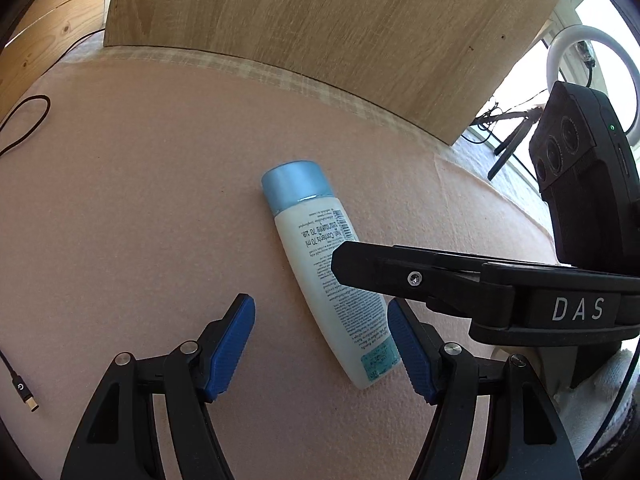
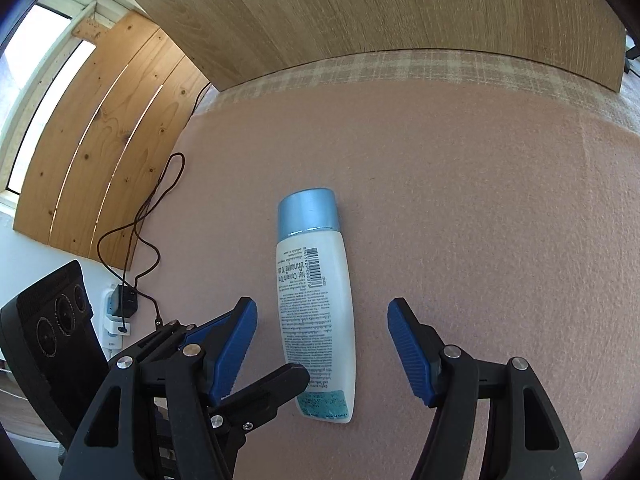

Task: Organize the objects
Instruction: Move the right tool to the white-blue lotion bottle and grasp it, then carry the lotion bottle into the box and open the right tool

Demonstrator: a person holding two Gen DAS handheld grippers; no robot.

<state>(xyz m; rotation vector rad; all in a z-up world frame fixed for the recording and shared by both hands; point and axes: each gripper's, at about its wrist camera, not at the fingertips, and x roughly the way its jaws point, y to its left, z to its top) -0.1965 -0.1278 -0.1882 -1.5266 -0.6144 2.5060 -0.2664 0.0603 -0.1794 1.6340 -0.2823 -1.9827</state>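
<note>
A white bottle (image 2: 316,320) with a pale blue cap (image 2: 308,212) lies flat on its side on the pink felt-covered table (image 2: 480,220), printed label facing up, cap pointing toward the far edge where a wooden board (image 2: 360,12) stands. The right gripper (image 2: 322,344) hangs above it with its jaws well apart and nothing held; in the right wrist view the bottle's lower half lies between the two blue pads (image 2: 234,344), nearer the left-hand pad, touching neither as far as can be told. The left gripper (image 1: 320,344) also stands open and empty; in the left wrist view the bottle (image 1: 332,280) runs slantwise, its base just beside the right-hand pad (image 1: 408,348), most of its body off toward that side of the gap. The right gripper's black finger (image 1: 400,276) crosses over the bottle there. A black cable (image 2: 136,232) trails along the table's left edge.
</note>
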